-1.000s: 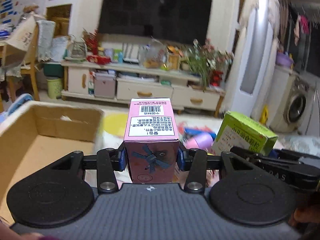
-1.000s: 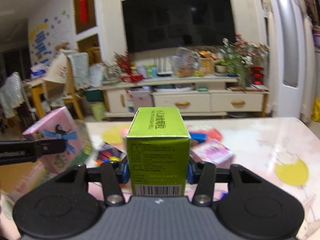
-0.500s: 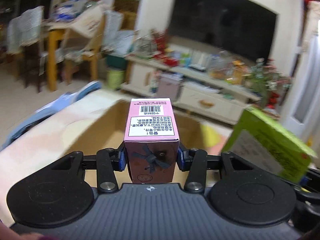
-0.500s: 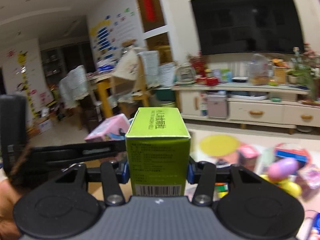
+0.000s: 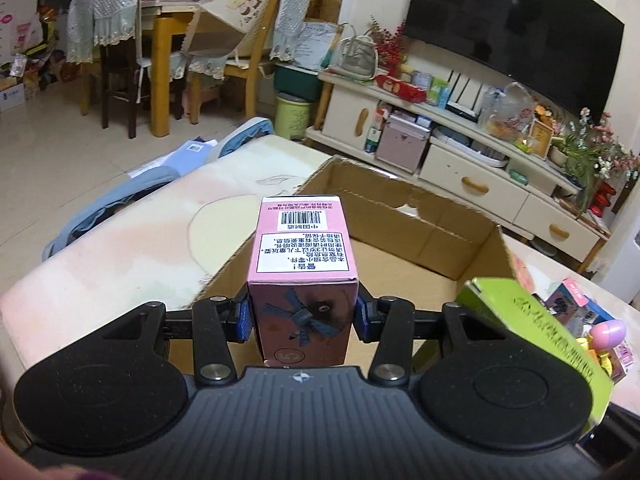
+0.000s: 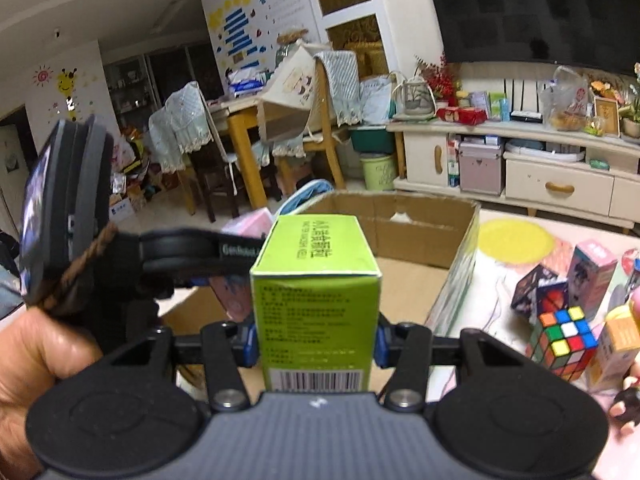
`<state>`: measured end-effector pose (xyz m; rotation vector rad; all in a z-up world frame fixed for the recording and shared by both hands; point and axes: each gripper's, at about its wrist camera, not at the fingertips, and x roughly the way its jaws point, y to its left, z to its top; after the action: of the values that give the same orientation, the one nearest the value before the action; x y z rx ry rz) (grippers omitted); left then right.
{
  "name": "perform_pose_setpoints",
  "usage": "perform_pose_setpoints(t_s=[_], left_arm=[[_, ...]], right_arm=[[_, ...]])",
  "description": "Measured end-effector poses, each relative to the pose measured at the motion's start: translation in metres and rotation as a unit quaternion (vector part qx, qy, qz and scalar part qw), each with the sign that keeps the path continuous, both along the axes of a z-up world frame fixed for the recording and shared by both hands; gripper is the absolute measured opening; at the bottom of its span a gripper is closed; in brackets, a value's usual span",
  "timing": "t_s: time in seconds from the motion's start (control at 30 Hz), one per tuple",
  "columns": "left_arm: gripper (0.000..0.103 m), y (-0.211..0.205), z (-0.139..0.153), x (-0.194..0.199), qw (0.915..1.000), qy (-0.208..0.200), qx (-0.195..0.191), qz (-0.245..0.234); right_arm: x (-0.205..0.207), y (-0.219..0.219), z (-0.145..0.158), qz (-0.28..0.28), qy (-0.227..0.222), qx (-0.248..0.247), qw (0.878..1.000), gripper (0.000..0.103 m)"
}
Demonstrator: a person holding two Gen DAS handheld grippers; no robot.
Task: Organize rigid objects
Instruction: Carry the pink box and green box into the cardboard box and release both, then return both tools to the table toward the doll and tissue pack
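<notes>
My left gripper [image 5: 303,318] is shut on a pink box [image 5: 303,256] with a barcode, held over the near left wall of an open cardboard box [image 5: 416,216]. My right gripper [image 6: 316,340] is shut on a green box [image 6: 316,276], held above the same cardboard box [image 6: 424,216]. The green box also shows at the right of the left wrist view [image 5: 536,328]. The pink box peeks out behind the green one in the right wrist view [image 6: 248,220].
Small boxes and a pink egg [image 5: 608,330] lie on the table right of the cardboard box. Rubik's cubes [image 6: 564,336] and a pink carton [image 6: 592,276] stand there too. A blue cloth [image 5: 132,188] hangs at the table's left edge.
Both grippers have swung left with their boxes, from over the toy pile to over the cardboard box. Both grips are unchanged.
</notes>
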<state>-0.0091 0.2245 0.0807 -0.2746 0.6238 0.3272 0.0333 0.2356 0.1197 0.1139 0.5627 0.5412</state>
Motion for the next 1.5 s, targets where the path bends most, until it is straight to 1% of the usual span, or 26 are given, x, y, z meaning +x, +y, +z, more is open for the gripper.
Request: perform_pose_setpoints(t_s=[0.13, 0.33, 0.4, 0.43, 0.47, 0.5, 0.53, 0.57, 0.6, 0.63, 0.67, 0.7, 0.73, 0.8, 0.87, 0.93, 0.97, 1.0, 1.1, 1.17, 1.2, 1.37, 1.5], left_arm=[[0.057, -0.001, -0.002, 0.005, 0.9999, 0.011, 0.002, 0.01], [0.058, -0.004, -0.003, 0.007, 0.9996, 0.026, 0.006, 0.014], [0.058, -0.004, -0.002, 0.006, 0.9995, 0.025, 0.004, 0.017], [0.06, -0.005, -0.001, 0.005, 0.9996, 0.021, 0.006, 0.018], [0.062, -0.005, 0.001, 0.004, 0.9996, 0.018, 0.01, 0.019], [0.066, -0.006, 0.002, 0.004, 0.9996, 0.014, 0.013, 0.02], [0.07, -0.007, 0.004, 0.003, 0.9996, 0.01, 0.014, 0.021], [0.072, -0.007, 0.005, 0.003, 0.9997, 0.007, 0.013, 0.021], [0.076, -0.007, 0.005, 0.003, 0.9998, 0.004, 0.01, 0.019], [0.081, -0.008, 0.006, 0.002, 0.9999, 0.0, 0.005, 0.012], [0.084, -0.01, 0.007, 0.002, 1.0, -0.002, 0.0, 0.003], [0.09, -0.011, 0.006, 0.002, 1.0, -0.006, -0.003, -0.005], [0.097, -0.014, 0.007, 0.001, 0.9998, -0.01, -0.006, -0.013], [0.101, -0.019, 0.009, 0.001, 0.9992, -0.021, -0.012, -0.031], [0.103, -0.023, 0.01, 0.001, 0.9981, -0.029, -0.018, -0.052], [0.103, -0.027, 0.01, 0.001, 0.9967, -0.033, -0.024, -0.07], [0.103, -0.029, 0.009, 0.002, 0.9961, -0.034, -0.026, -0.077], [0.103, -0.032, 0.009, 0.002, 0.9956, -0.034, -0.024, -0.084], [0.103, -0.038, 0.007, 0.004, 0.9941, -0.035, -0.012, -0.102], [0.103, -0.041, 0.007, 0.004, 0.9936, -0.035, -0.011, -0.106], [0.103, -0.041, 0.006, 0.005, 0.9933, -0.036, -0.012, -0.109], [0.103, -0.044, 0.005, 0.009, 0.9914, -0.036, -0.016, -0.125], [0.103, -0.045, 0.006, 0.009, 0.9892, -0.039, -0.008, -0.141]], right_arm=[[-0.002, 0.01, -0.006, 0.004, 0.002, -0.015, 1.0, 0.05], [-0.003, 0.015, -0.016, 0.006, 0.011, -0.022, 1.0, 0.05], [-0.004, 0.016, -0.017, 0.01, 0.01, -0.029, 0.999, 0.052], [-0.006, 0.016, -0.017, 0.009, 0.006, -0.032, 0.999, 0.052], [-0.007, 0.017, -0.016, 0.01, 0.004, -0.034, 0.999, 0.055], [-0.008, 0.016, -0.016, 0.011, 0.001, -0.034, 0.999, 0.06], [-0.01, 0.016, -0.015, 0.011, -0.002, -0.032, 0.999, 0.062], [-0.013, 0.014, -0.014, 0.011, -0.005, -0.029, 1.0, 0.066], [-0.016, 0.013, -0.012, 0.013, -0.007, -0.025, 1.0, 0.069], [-0.019, 0.011, -0.011, 0.014, -0.01, -0.022, 1.0, 0.071], [-0.023, 0.009, -0.009, 0.013, -0.015, -0.021, 1.0, 0.074], [-0.027, 0.007, -0.007, 0.011, -0.023, -0.021, 0.999, 0.079], [-0.032, 0.003, -0.005, 0.007, -0.031, -0.021, 0.999, 0.081], [-0.038, -0.004, -0.003, -0.002, -0.041, -0.024, 0.999, 0.082], [-0.045, -0.013, 0.0, -0.017, -0.051, -0.027, 0.998, 0.084], [-0.051, -0.023, 0.001, -0.032, -0.061, -0.028, 0.997, 0.087], [-0.054, -0.028, 0.001, -0.039, -0.067, -0.03, 0.997, 0.091], [-0.057, -0.033, 0.001, -0.048, -0.073, -0.033, 0.996, 0.094], [-0.061, -0.046, -0.001, -0.074, -0.081, -0.042, 0.993, 0.096], [-0.062, -0.054, -0.004, -0.095, -0.082, -0.045, 0.991, 0.097], [-0.062, -0.058, -0.005, -0.106, -0.082, -0.045, 0.99, 0.1], [-0.064, -0.078, -0.012, -0.143, -0.084, -0.052, 0.985, 0.101], [-0.066, -0.09, -0.017, -0.16, -0.076, -0.047, 0.983, 0.101]])
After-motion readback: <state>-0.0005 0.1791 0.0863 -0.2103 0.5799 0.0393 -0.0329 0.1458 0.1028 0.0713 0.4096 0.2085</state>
